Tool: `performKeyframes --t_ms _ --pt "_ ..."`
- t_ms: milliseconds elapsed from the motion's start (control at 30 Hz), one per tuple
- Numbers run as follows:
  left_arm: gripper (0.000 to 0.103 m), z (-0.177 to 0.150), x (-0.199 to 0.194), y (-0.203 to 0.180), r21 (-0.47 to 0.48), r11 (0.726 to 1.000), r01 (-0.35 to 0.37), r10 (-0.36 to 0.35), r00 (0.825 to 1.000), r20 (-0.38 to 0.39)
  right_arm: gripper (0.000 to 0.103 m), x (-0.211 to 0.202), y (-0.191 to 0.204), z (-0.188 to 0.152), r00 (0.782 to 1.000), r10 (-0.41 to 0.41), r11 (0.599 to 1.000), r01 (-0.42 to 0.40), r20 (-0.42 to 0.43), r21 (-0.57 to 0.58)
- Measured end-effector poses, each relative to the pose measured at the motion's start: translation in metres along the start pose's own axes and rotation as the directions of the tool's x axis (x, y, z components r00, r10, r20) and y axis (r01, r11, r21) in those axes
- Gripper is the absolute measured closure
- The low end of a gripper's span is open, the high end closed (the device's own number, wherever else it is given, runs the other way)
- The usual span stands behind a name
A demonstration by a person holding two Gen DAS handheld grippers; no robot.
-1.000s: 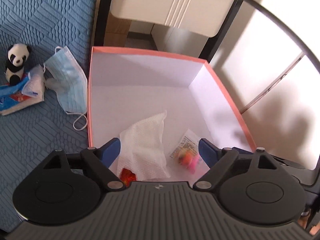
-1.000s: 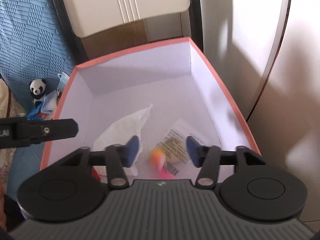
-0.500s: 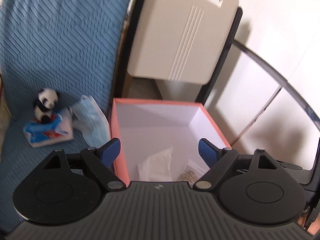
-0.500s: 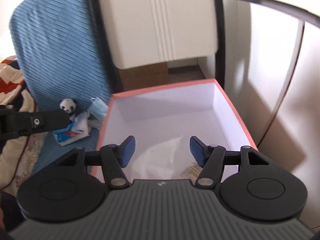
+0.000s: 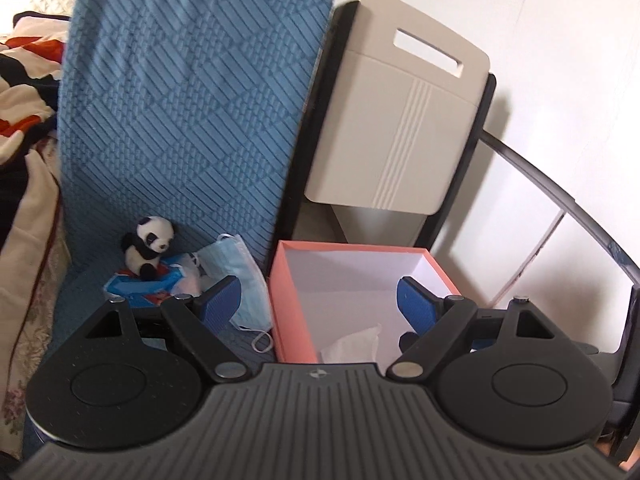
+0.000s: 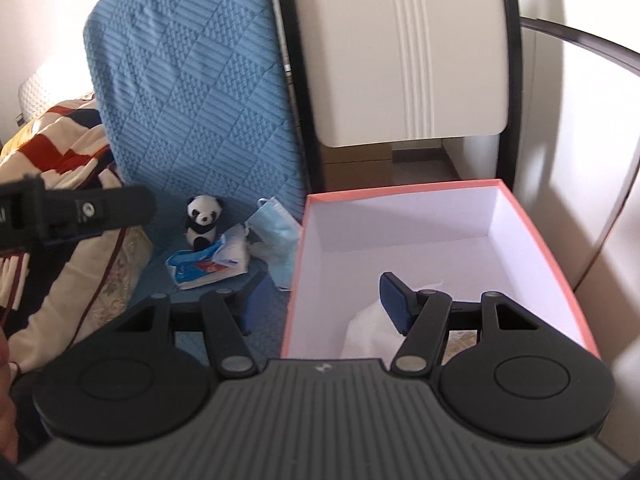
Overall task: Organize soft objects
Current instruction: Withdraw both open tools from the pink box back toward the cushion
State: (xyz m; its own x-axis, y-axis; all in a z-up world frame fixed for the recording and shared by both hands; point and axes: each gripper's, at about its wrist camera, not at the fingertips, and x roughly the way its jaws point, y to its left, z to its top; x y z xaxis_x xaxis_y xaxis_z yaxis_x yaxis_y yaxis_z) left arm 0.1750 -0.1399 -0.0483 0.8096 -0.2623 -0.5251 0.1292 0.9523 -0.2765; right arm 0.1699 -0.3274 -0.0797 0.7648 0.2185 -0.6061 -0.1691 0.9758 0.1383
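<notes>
While both grippers hang above the scene, neither holds anything — the left gripper (image 5: 318, 300) has its jaws wide apart, straddling the near left wall of the pink box (image 5: 286, 300), and the right gripper (image 6: 324, 304) has its jaws spread just as wide across that same wall. Inside the box, white-lined, a crumpled white tissue (image 6: 370, 330) lies near the front wall. Outside it, on the blue quilted cover (image 5: 192, 120), the soft things wait in a heap: a small panda plush (image 5: 147, 245) sits upright on a blue-and-red tissue packet (image 6: 204, 266), and a light blue face mask (image 5: 240, 276) lies just beside the box's left wall, its ear loop trailing forward. A cream folding panel (image 6: 404, 60) stands behind the box — well apart from the heap.
</notes>
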Motion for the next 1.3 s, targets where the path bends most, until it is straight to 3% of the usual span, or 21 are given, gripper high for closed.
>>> performKeyframes --t_ms 400,667,800,1100,1300 --pt "0.015 -0.016 -0.02 0.05 -0.009 0.998 -0.062 0.062 0.997 0.044 0.04 0.02 0.043 -0.019 0.999 0.04 0.999 -0.041 -0.037 -0.024" --pt "0.015 -0.031 -0.018 0.077 -0.033 0.996 -0.083 0.084 0.996 0.031 0.04 0.038 0.063 -0.037 0.996 0.059 0.997 -0.062 -0.066 -0.037" --pt "0.015 -0.043 -0.017 0.082 0.012 0.992 -0.122 0.122 0.991 0.048 0.04 0.043 0.071 -0.052 0.994 0.076 0.995 -0.081 -0.084 -0.065" --pt "0.015 -0.074 -0.008 0.098 0.035 0.984 -0.175 0.175 0.985 0.012 0.04 0.052 0.077 -0.076 0.992 0.035 0.995 -0.045 -0.12 -0.089" --pt "0.015 -0.091 0.003 0.11 0.032 0.98 -0.197 0.197 0.98 -0.02 0.04 0.053 0.084 -0.081 0.995 -0.008 0.993 -0.003 -0.097 -0.115"
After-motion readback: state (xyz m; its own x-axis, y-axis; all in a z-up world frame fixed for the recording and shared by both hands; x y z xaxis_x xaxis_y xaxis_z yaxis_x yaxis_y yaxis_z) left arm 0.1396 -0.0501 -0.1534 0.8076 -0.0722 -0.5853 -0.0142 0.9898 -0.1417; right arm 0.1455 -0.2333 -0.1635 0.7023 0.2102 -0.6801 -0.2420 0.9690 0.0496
